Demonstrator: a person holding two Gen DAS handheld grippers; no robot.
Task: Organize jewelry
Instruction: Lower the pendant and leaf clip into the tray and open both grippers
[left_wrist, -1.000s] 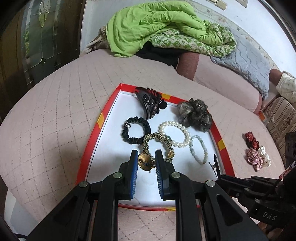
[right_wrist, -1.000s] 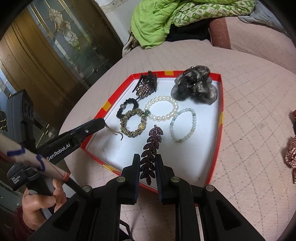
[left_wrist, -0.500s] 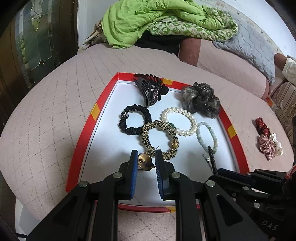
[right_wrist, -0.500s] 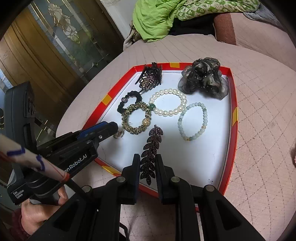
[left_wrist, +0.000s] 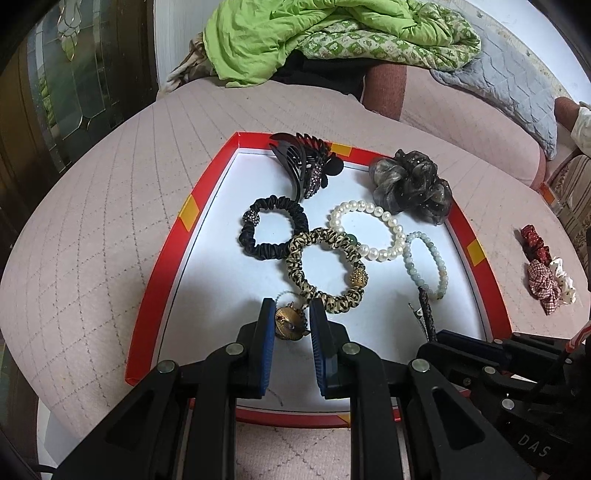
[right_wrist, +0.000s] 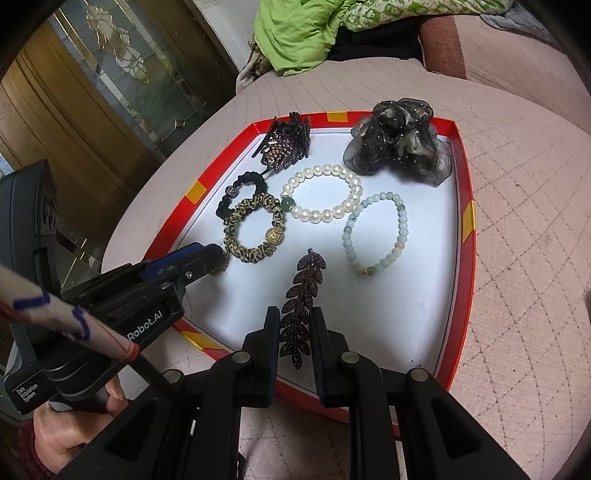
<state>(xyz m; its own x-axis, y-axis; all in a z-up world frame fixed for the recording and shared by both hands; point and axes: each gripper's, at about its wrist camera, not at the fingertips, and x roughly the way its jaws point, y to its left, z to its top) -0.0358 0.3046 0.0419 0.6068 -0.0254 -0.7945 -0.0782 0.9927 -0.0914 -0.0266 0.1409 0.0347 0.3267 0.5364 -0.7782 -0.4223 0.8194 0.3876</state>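
Your L gripper, clamped on gold brooch, has dropped low over tray near edge, beside leopard scrunchie. R gripper holds leaf clip above tray front; both look ready to set down.

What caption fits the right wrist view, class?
Right gripper shut on a leaf-shaped hair clip above a red-rimmed tray of bracelets and scrunchies.

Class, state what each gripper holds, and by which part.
Left gripper: the gold fan-shaped brooch, pinched across its disc. Right gripper: the purple leaf hair clip, at its near end.
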